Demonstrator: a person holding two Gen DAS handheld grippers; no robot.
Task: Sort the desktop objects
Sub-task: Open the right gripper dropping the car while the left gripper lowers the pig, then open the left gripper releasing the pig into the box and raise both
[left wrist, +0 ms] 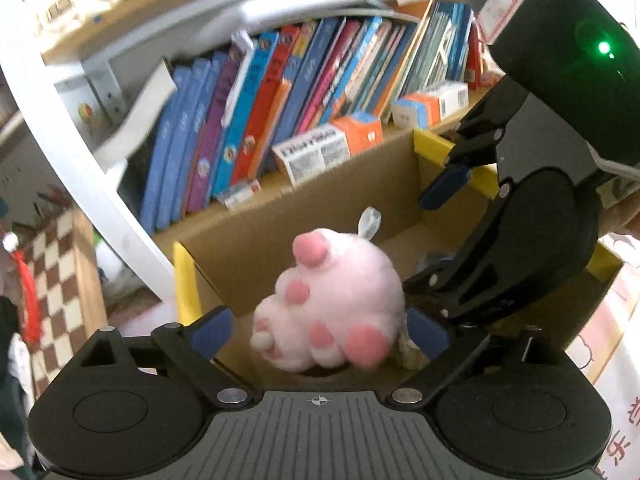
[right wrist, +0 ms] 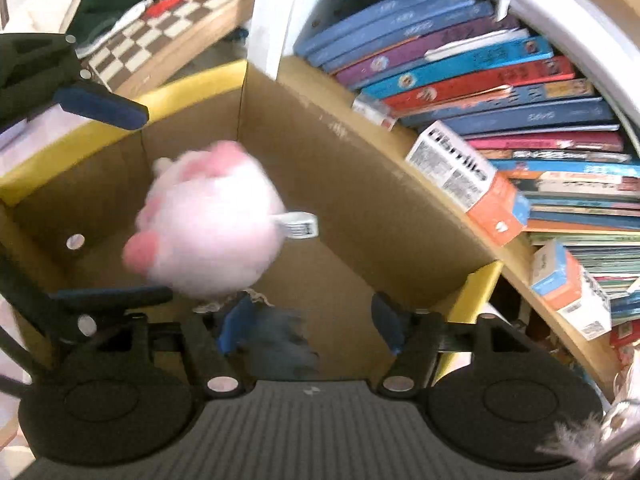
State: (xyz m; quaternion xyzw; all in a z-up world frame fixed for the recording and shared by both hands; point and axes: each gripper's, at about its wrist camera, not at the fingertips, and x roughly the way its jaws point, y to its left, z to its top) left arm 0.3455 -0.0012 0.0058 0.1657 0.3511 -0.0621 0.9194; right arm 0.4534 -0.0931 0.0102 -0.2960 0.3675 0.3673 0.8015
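Observation:
A pink plush toy (left wrist: 332,300) with darker pink paw pads hangs over an open cardboard box (left wrist: 320,200) with yellow-taped edges. My left gripper (left wrist: 320,332) is open, its blue pads (left wrist: 212,328) apart on either side of the plush, and no pad presses it. In the right wrist view the plush (right wrist: 208,220) is blurred inside the box mouth (right wrist: 360,200). My right gripper (right wrist: 308,326) is open above the box, with a blurred grey-blue fluffy thing (right wrist: 276,336) just below its fingers. The right gripper also shows in the left wrist view (left wrist: 440,240).
A white shelf behind the box holds a row of children's books (left wrist: 280,100) and small orange and white cartons (left wrist: 332,144). A checkered board (left wrist: 52,280) with clothes lies to the left. A pink printed cloth (left wrist: 600,340) lies to the right of the box.

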